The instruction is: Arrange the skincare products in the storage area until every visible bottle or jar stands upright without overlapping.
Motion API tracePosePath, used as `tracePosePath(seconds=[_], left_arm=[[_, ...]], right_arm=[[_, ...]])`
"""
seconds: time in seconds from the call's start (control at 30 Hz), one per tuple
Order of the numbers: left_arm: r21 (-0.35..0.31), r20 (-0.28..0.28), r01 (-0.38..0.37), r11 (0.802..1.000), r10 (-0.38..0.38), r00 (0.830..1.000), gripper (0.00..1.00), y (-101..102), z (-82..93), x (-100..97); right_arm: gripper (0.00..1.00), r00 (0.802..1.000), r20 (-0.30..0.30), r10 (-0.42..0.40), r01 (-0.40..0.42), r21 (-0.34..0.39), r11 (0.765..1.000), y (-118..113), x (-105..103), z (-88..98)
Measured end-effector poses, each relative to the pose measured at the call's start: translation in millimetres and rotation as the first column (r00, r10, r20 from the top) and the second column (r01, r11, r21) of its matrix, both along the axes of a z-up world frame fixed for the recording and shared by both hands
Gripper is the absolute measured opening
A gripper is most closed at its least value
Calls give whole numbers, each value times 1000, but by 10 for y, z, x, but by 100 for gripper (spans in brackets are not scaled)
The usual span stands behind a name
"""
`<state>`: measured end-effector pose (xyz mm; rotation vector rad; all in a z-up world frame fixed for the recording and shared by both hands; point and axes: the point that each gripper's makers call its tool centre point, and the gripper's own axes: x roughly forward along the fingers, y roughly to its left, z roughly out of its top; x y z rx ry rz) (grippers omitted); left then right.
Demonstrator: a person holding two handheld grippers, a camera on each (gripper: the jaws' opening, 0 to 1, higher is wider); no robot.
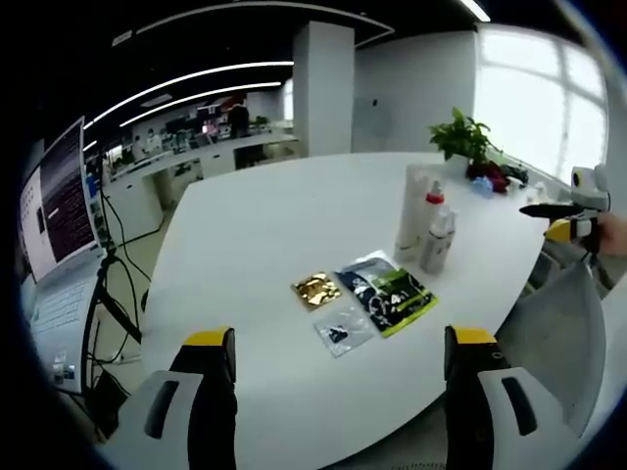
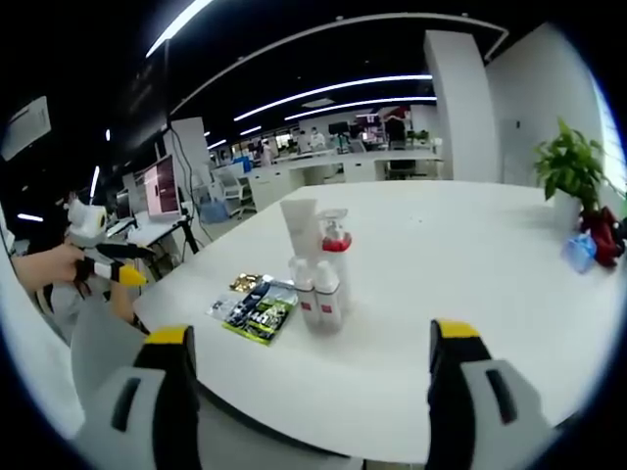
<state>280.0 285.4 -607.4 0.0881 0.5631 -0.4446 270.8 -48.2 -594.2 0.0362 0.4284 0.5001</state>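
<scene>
Bottles (image 2: 318, 279) upright on white table (image 2: 470, 294), labels unreadable; both grippers' fingers apart

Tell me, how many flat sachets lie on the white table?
3, near the table's front edge: a gold sachet, a clear sachet nearer the edge, and a large dark-and-green sachet beside the standing bottles.

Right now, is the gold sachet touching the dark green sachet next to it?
Apart. In the left gripper view, a strip of white table shows between the gold sachet and the dark green sachet.
</scene>
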Motion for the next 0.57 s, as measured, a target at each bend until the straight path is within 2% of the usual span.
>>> tracePosePath(seconds=[0.57], left_arm=[[1,-4,1,1000,-1,1000,85,-5,-14,-15]], right_arm=[[100,1000,-4,2,-2,-1,1000,4,-9,-15]])
